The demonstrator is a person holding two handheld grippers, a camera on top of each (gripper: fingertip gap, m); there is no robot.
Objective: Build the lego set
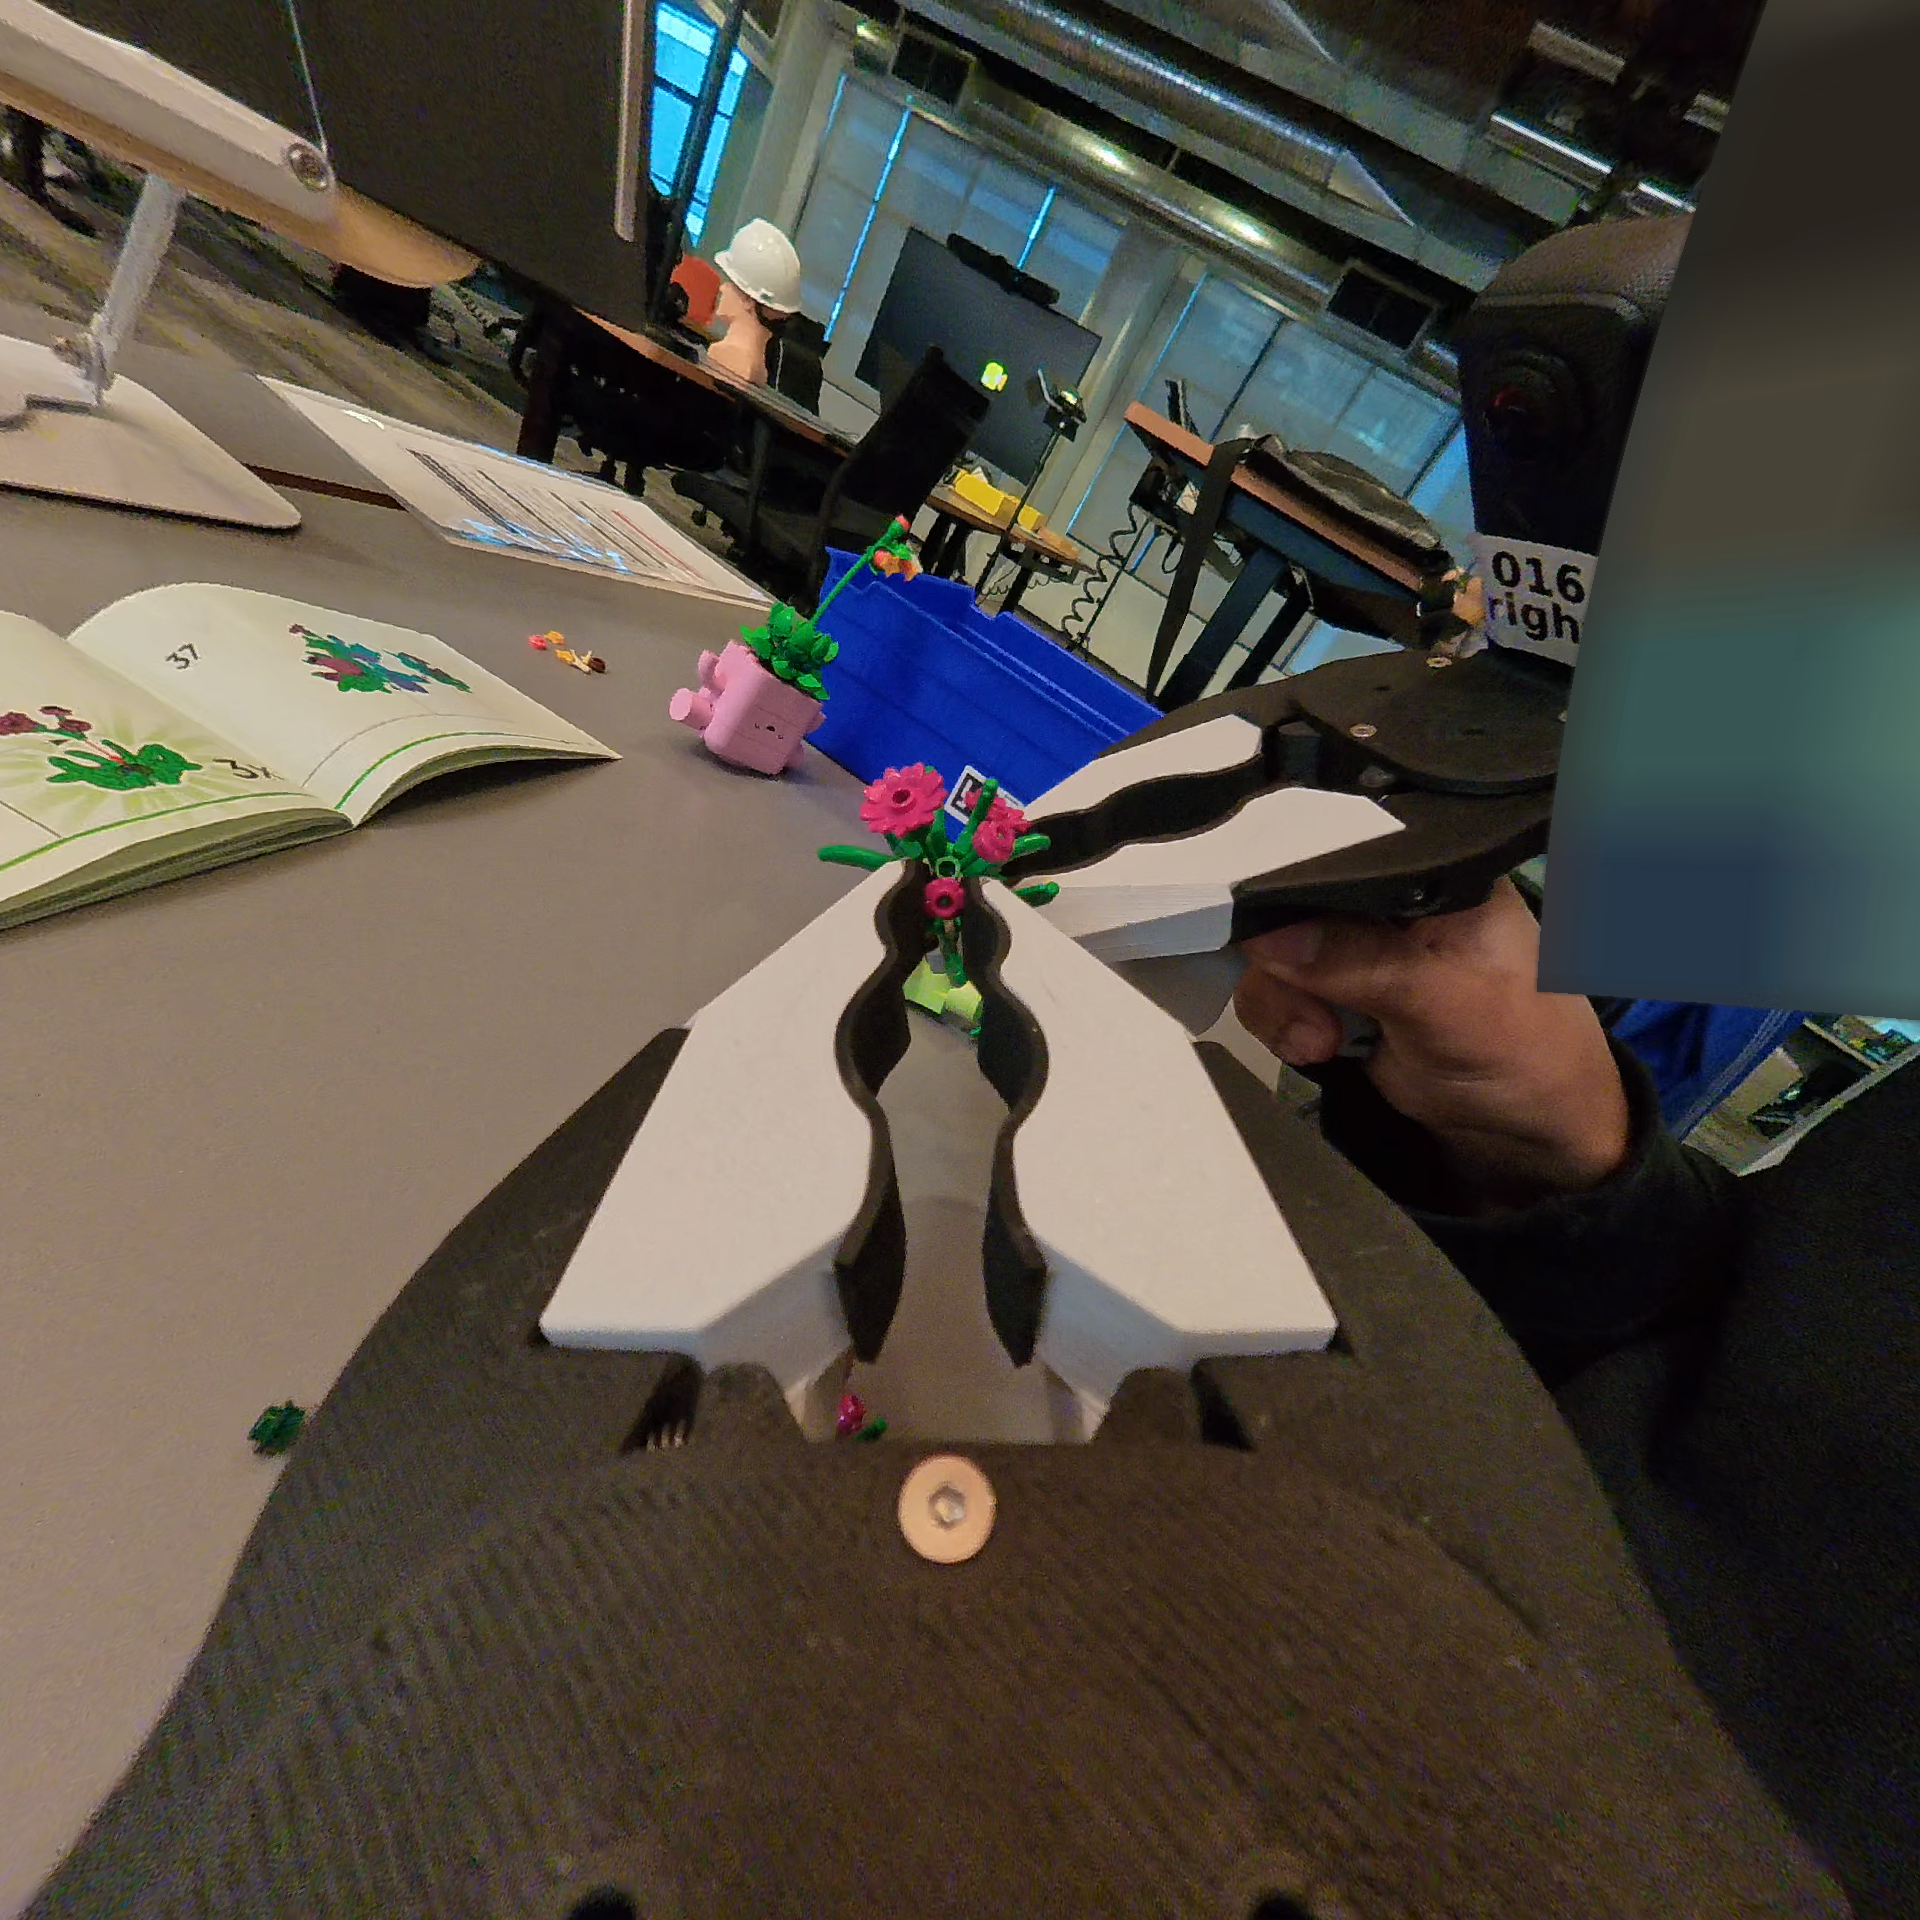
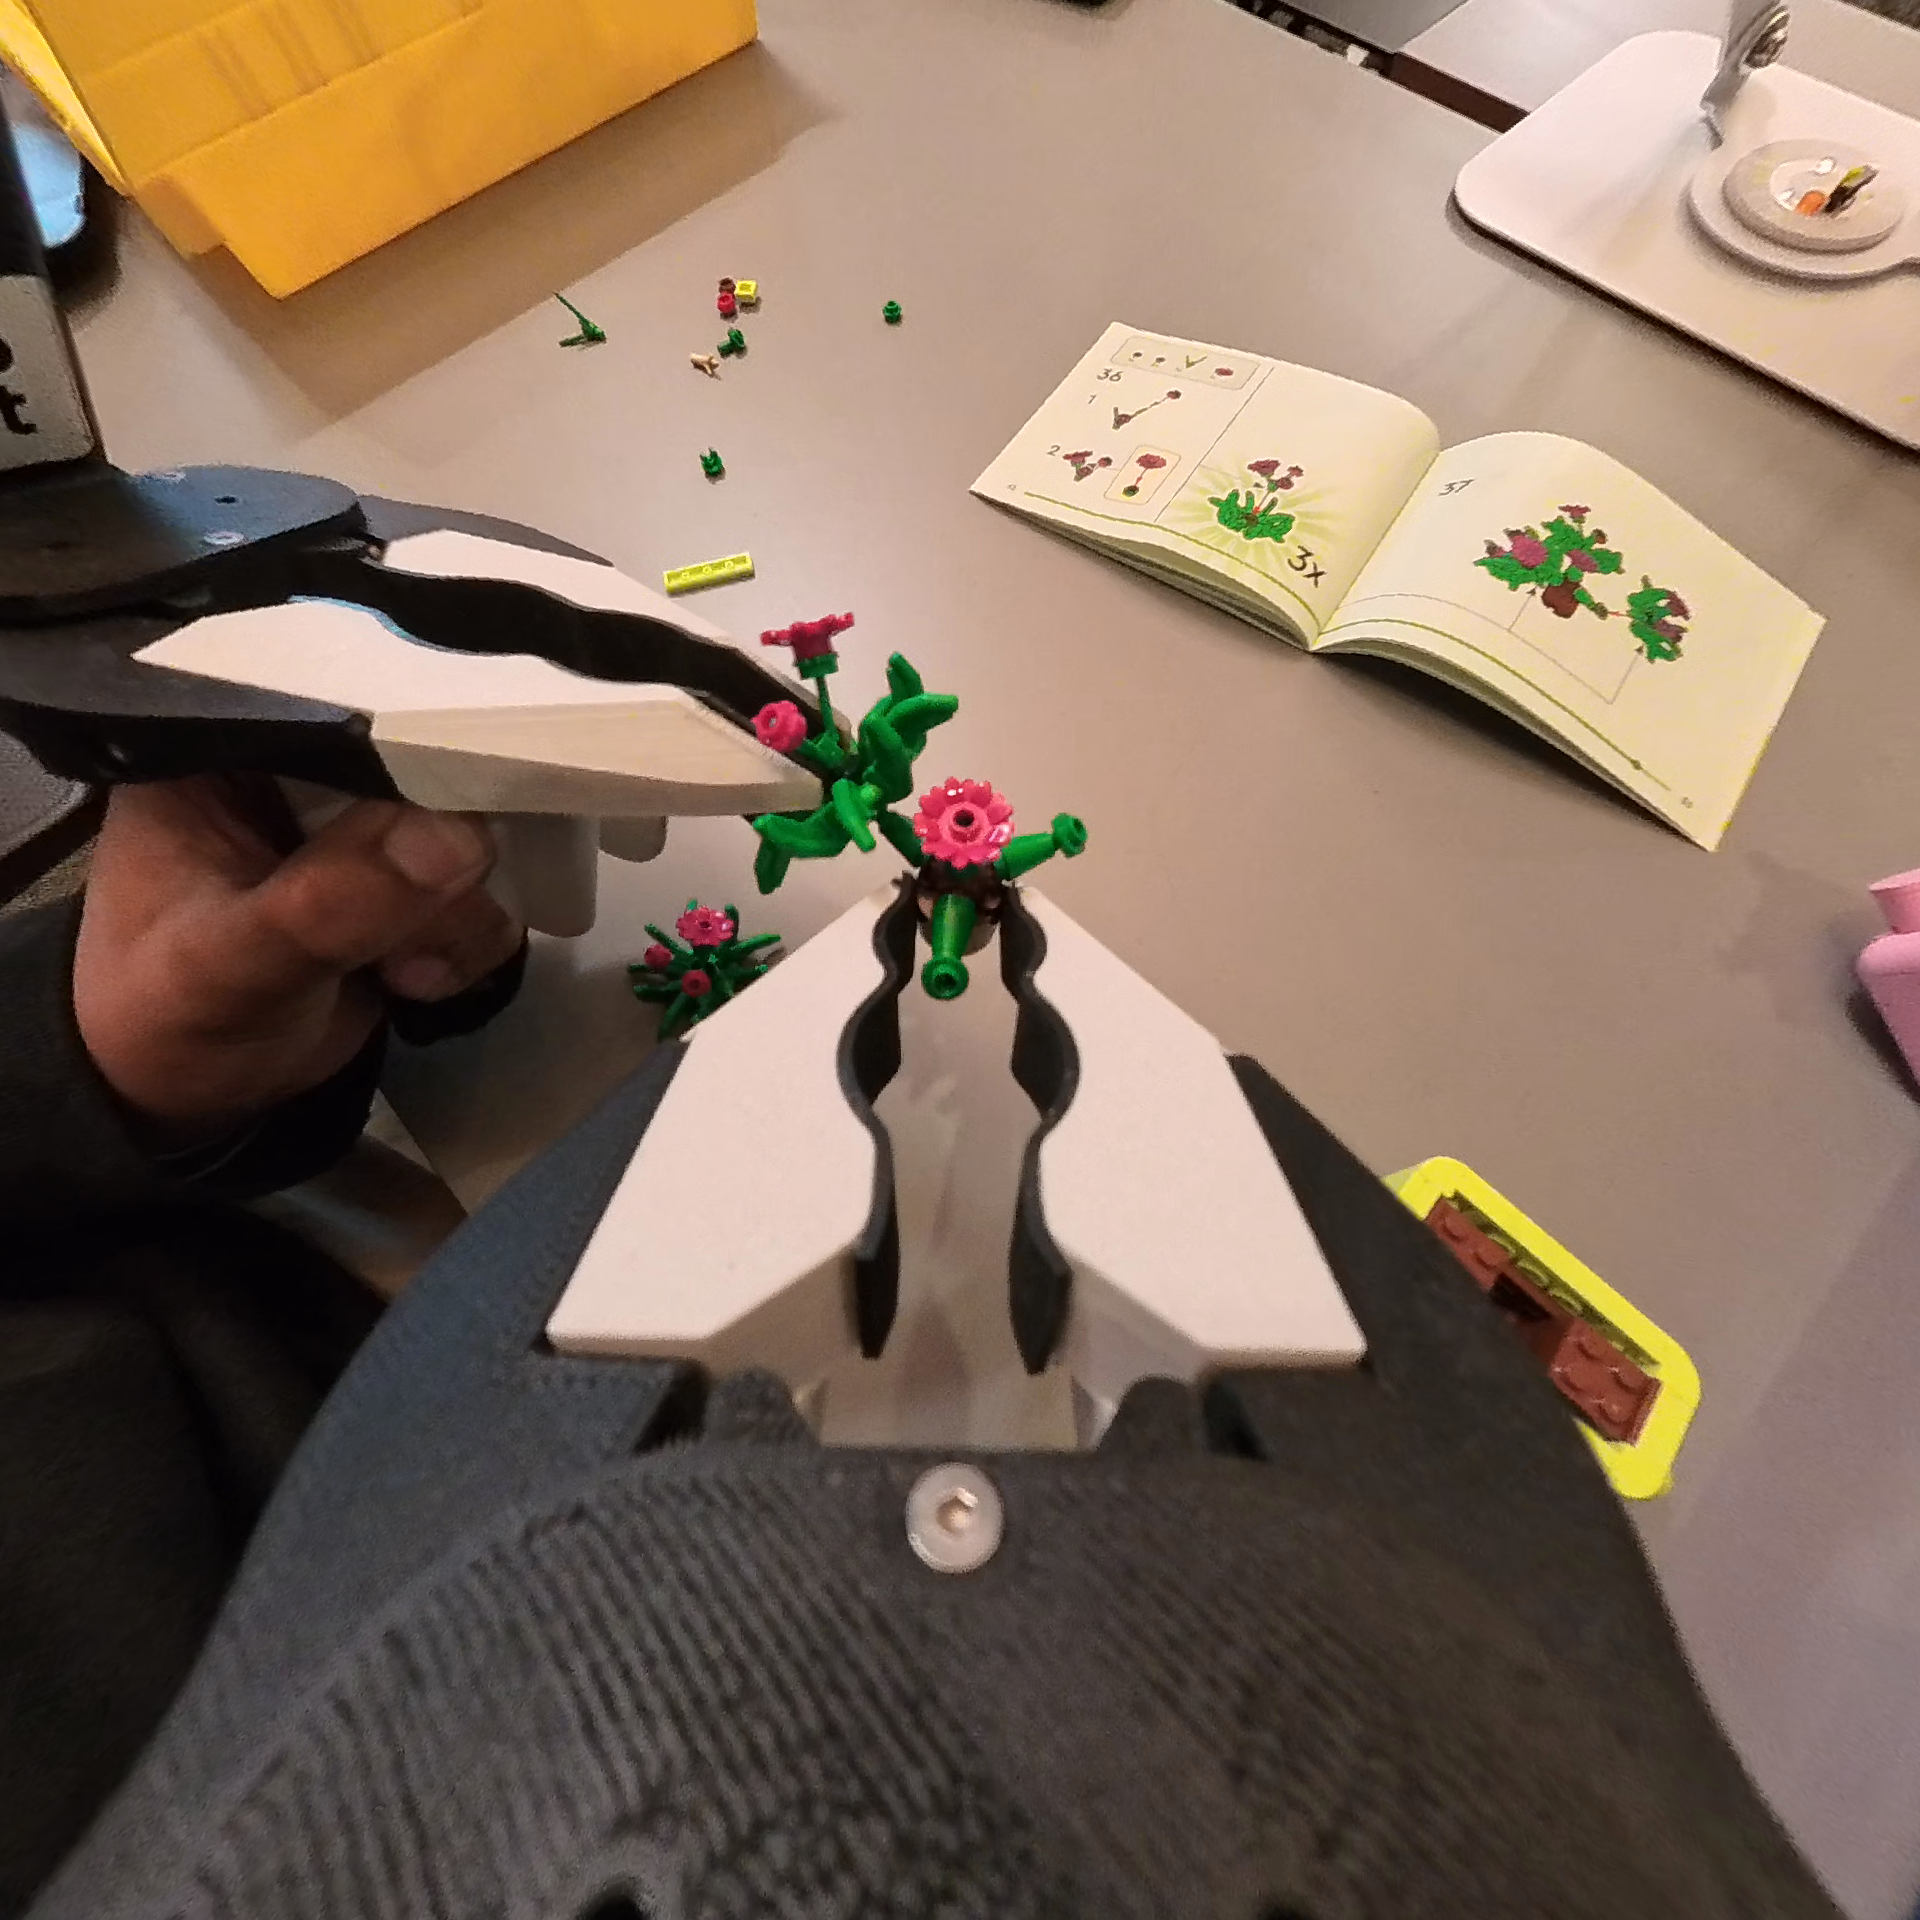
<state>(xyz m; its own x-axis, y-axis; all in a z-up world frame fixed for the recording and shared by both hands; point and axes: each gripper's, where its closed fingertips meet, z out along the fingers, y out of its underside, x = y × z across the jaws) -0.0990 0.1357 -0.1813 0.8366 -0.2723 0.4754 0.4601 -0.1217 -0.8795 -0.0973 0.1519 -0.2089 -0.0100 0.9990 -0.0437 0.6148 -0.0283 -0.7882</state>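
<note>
While both claws pinch flower pieces, left gripper clamps leafy sprig, right gripper clamps flower stem

I see a grey desk, more desks behind, tall windows, ceiling ducts and a dark monitor.

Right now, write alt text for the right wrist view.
The right tongs grip a green-stemmed pink flower hub while the left tongs hold a leafy flower cluster against it, above a grey table. An open instruction booklet lies beyond, with loose pieces and a yellow bin.
</note>
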